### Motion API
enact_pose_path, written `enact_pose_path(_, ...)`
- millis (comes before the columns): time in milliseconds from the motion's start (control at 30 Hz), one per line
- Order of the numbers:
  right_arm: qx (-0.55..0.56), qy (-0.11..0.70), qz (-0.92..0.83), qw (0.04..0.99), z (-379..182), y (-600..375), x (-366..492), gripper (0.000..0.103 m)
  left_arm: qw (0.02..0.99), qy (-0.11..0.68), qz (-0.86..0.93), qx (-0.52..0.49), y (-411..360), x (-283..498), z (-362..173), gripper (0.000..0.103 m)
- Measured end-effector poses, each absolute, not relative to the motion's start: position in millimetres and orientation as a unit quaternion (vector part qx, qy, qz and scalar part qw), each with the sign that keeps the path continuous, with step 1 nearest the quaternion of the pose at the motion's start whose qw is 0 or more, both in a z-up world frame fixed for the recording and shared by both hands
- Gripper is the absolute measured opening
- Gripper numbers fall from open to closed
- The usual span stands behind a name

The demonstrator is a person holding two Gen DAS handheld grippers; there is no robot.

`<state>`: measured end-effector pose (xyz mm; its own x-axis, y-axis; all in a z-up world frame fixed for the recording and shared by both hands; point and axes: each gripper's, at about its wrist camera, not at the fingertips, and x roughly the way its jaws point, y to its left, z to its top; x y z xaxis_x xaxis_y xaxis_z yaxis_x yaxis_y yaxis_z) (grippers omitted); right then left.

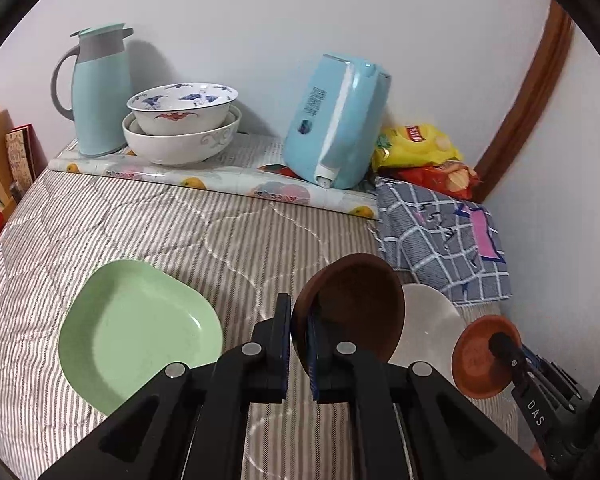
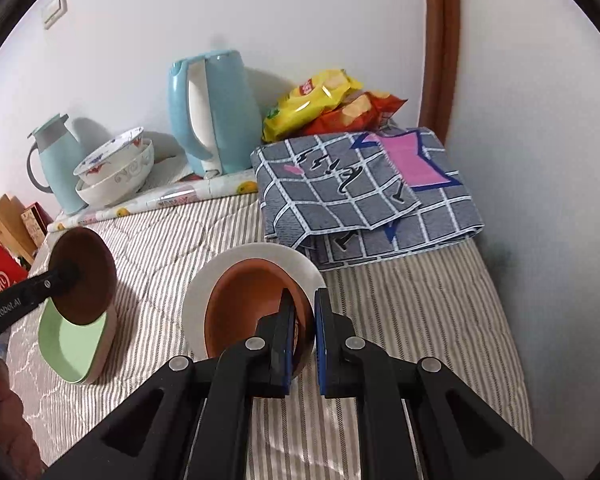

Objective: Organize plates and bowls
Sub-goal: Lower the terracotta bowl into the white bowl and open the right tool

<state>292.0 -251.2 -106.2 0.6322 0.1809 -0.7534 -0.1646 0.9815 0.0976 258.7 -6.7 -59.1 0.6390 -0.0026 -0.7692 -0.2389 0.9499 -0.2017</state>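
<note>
My left gripper (image 1: 298, 340) is shut on the rim of a dark brown bowl (image 1: 360, 304) and holds it tilted above the bed, to the right of a green plate (image 1: 136, 332). In the right wrist view that bowl (image 2: 86, 276) hangs over the green plate (image 2: 74, 344). My right gripper (image 2: 305, 336) is shut on the rim of an orange-brown bowl (image 2: 244, 304), which sits on or just over a white plate (image 2: 268, 256). It shows in the left wrist view too (image 1: 476, 356), beside the white plate (image 1: 432, 324).
Two stacked white patterned bowls (image 1: 180, 128) stand at the back between a teal thermos jug (image 1: 96, 92) and a blue kettle (image 1: 336, 120). A folded checked cloth (image 2: 364, 192) and snack bags (image 2: 324, 100) lie at the right. A wall closes the right side.
</note>
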Motion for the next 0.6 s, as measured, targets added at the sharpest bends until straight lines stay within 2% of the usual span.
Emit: enact_pose_path(600, -0.019, 0.466, 0.105, 0.878, -158, -222, 337, 0.009, 0.882, 0.438, 0.079, -0.156, 16, 288, -88, 0.008)
